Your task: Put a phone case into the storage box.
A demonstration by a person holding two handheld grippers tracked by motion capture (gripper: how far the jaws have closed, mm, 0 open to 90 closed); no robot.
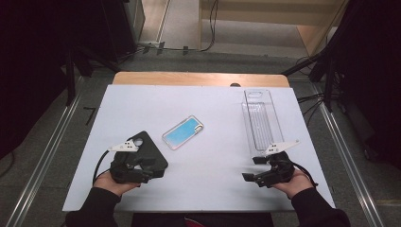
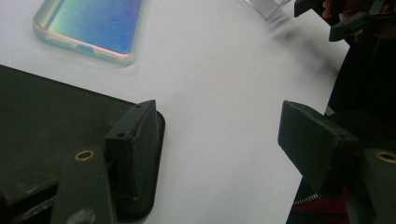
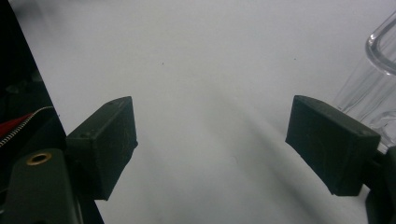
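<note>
A black phone case (image 1: pixel 150 147) lies flat at the table's front left. My left gripper (image 1: pixel 152 171) is at its near corner, open. In the left gripper view one jaw rests over the case's rounded corner (image 2: pixel 46 121) and the other stands apart over bare table, so the left gripper (image 2: pixel 224 140) has nothing pinched. A clear case with a blue iridescent back (image 1: pixel 183 132) lies in the middle, also seen as the iridescent case (image 2: pixel 93 23). My right gripper (image 1: pixel 251 169) hovers open at the front right, just below a long clear plastic tray (image 1: pixel 259 120). In its own view the right gripper (image 3: pixel 212 135) holds nothing, and the tray's end (image 3: pixel 373 70) is at the right.
The white table top (image 1: pixel 213 161) has bare room between the two grippers. A wooden edge (image 1: pixel 198 78) runs along the far side. Dark stands and cables flank the table. The right gripper (image 2: pixel 327 18) appears far off in the left gripper view.
</note>
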